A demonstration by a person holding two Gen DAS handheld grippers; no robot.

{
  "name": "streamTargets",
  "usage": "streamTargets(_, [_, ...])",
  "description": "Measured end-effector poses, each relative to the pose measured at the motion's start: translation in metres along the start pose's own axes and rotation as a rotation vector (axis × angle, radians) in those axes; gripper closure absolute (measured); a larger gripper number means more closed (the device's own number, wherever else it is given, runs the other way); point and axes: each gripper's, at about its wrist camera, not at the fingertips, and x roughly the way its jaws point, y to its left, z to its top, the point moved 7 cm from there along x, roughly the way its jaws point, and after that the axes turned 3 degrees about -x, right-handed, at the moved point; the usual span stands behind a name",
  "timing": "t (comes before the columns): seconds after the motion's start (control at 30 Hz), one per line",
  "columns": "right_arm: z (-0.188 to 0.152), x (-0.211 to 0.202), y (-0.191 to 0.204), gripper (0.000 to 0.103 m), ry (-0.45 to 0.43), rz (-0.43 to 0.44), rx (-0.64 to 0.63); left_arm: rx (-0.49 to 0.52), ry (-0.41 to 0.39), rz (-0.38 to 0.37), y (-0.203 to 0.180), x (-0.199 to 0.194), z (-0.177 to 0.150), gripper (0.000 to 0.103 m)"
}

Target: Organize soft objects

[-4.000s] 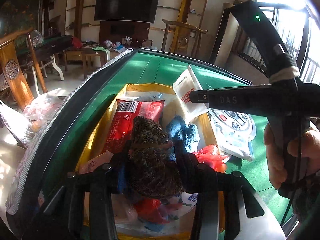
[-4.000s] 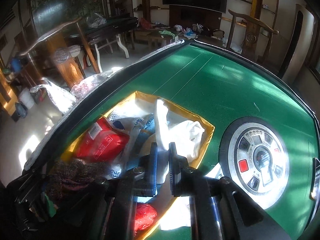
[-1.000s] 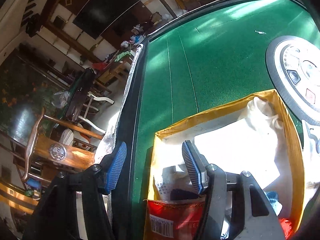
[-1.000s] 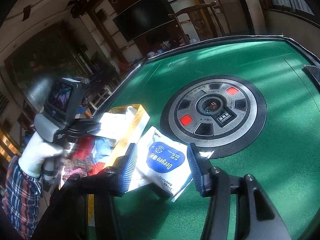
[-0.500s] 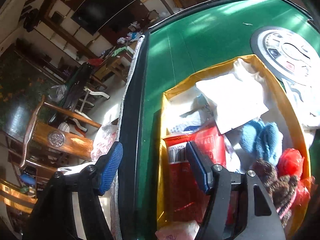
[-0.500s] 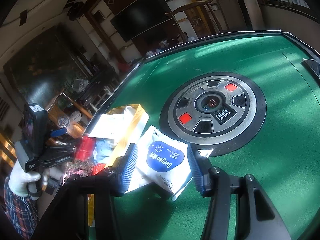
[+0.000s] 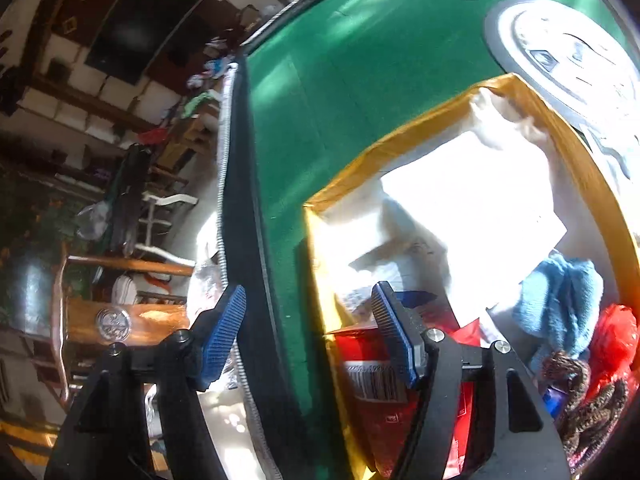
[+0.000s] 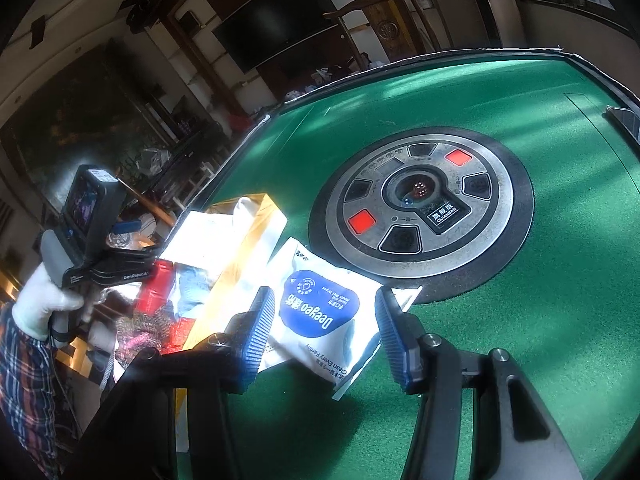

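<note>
Your right gripper (image 8: 325,334) hangs with its jaws spread wide and nothing between them, lined up over the wet-wipes pack (image 8: 320,312), which lies flat on the green felt table (image 8: 520,320) just beside the yellow box (image 8: 256,236) and partly overlapping the dark ring of the round control panel (image 8: 420,204); that pack looks like the one soft item not yet in the box, so the wide opening makes sense as a stance for straddling it; the pack is slack and its foil edges stick out past the filled middle, so I'd judge you want the pads on the plump centre and not on a loose flap, which could slip or fold. Your left gripper (image 7: 308,332) is likewise open and empty, poised over the near left corner of the box with one finger above the rim and the other out over the table's black edge (image 7: 240,200); inside the box you already have a red packet (image 7: 384,384), a blue knitted cloth (image 7: 560,300), a brown knitted piece (image 7: 580,404), something red and crinkly (image 7: 612,340) and a white sheet (image 7: 472,208) glaring in the sun; the far half looks less crowded, so that seems the likeliest spot for the pack.
</note>
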Motion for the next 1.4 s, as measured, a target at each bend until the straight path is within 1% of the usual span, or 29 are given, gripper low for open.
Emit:
streamTargets(0.07, [0.000, 0.001, -0.001, 0.056, -0.001, -0.011, -0.007, 0.062, 0.021, 0.035, -0.005, -0.001, 0.004, 0.038])
streamTargets(0.13, [-0.002, 0.003, -0.002, 0.056, 0.008, -0.015, -0.007, 0.097, 0.047, 0.034, -0.006, 0.001, 0.009, 0.038])
streamTargets(0.17, [-0.002, 0.005, -0.003, 0.056, 0.015, -0.020, -0.005, 0.108, 0.054, 0.051, -0.004, 0.003, 0.011, 0.038])
streamTargets(0.23, [-0.003, 0.007, -0.006, 0.056, 0.025, -0.023, 0.002, 0.110, 0.049, 0.120, 0.000, 0.010, 0.016, 0.037])
streamTargets(0.3, [-0.003, 0.007, -0.006, 0.056, 0.023, -0.021, 0.004, 0.091, 0.031, 0.129, 0.001, 0.018, 0.021, 0.037])
streamTargets(0.4, [-0.002, 0.006, -0.006, 0.056, 0.015, -0.041, -0.014, 0.032, -0.009, 0.169, 0.009, 0.018, 0.027, 0.037])
streamTargets(0.47, [-0.003, 0.007, -0.005, 0.056, 0.018, -0.045, -0.019, -0.046, -0.067, 0.200, 0.026, 0.003, 0.028, 0.037])
streamTargets(0.53, [-0.002, 0.007, -0.004, 0.056, 0.016, -0.050, -0.024, -0.143, -0.127, 0.215, 0.043, -0.020, 0.022, 0.037])
streamTargets(0.57, [-0.002, 0.006, -0.004, 0.056, 0.012, -0.053, -0.028, -0.204, -0.167, 0.224, 0.052, -0.036, 0.016, 0.037])
streamTargets(0.63, [-0.002, 0.005, -0.001, 0.056, 0.002, -0.065, -0.047, -0.328, -0.278, 0.226, 0.068, -0.076, 0.000, 0.037])
streamTargets(0.7, [-0.003, 0.003, 0.005, 0.056, -0.010, -0.087, -0.084, -0.457, -0.388, 0.223, 0.079, -0.117, -0.023, 0.026])
streamTargets(0.73, [-0.004, 0.003, 0.009, 0.056, -0.017, -0.104, -0.110, -0.518, -0.436, 0.235, 0.083, -0.136, -0.036, 0.013])
streamTargets(0.8, [-0.006, 0.000, 0.019, 0.056, -0.040, -0.135, -0.170, -0.611, -0.529, 0.252, 0.086, -0.172, -0.065, 0.009])
streamTargets(0.83, [-0.007, -0.002, 0.025, 0.056, -0.052, -0.146, -0.200, -0.653, -0.566, 0.260, 0.086, -0.186, -0.078, 0.003])
streamTargets(0.87, [-0.009, -0.004, 0.031, 0.056, -0.062, -0.155, -0.228, -0.696, -0.598, 0.265, 0.084, -0.199, -0.092, 0.000])
streamTargets(0.9, [-0.011, -0.006, 0.037, 0.056, -0.067, -0.155, -0.249, -0.739, -0.626, 0.260, 0.083, -0.211, -0.105, 0.000])
streamTargets(0.97, [-0.015, -0.009, 0.049, 0.056, -0.076, -0.153, -0.282, -0.822, -0.657, 0.227, 0.078, -0.228, -0.130, 0.000])
streamTargets(1.03, [-0.018, -0.015, 0.061, 0.056, -0.077, -0.165, -0.300, -0.902, -0.655, 0.188, 0.075, -0.237, -0.151, 0.000])
streamTargets(1.1, [-0.027, -0.025, 0.077, 0.053, -0.070, -0.121, -0.304, -0.953, -0.654, 0.157, 0.071, -0.243, -0.165, 0.000])
streamTargets(1.13, [-0.032, -0.030, 0.086, 0.048, -0.070, -0.101, -0.311, -0.983, -0.657, 0.146, 0.070, -0.245, -0.172, 0.000])
streamTargets(1.17, [-0.037, -0.036, 0.094, 0.045, -0.074, -0.092, -0.326, -1.013, -0.655, 0.142, 0.069, -0.245, -0.177, 0.000])
streamTargets(1.33, [-0.061, -0.061, 0.126, 0.040, -0.101, -0.079, -0.395, -1.097, -0.635, 0.096, 0.071, -0.233, -0.189, 0.000])
streamTargets(1.4, [-0.068, -0.066, 0.132, 0.039, -0.107, -0.069, -0.397, -1.134, -0.638, 0.104, 0.069, -0.232, -0.198, 0.000])
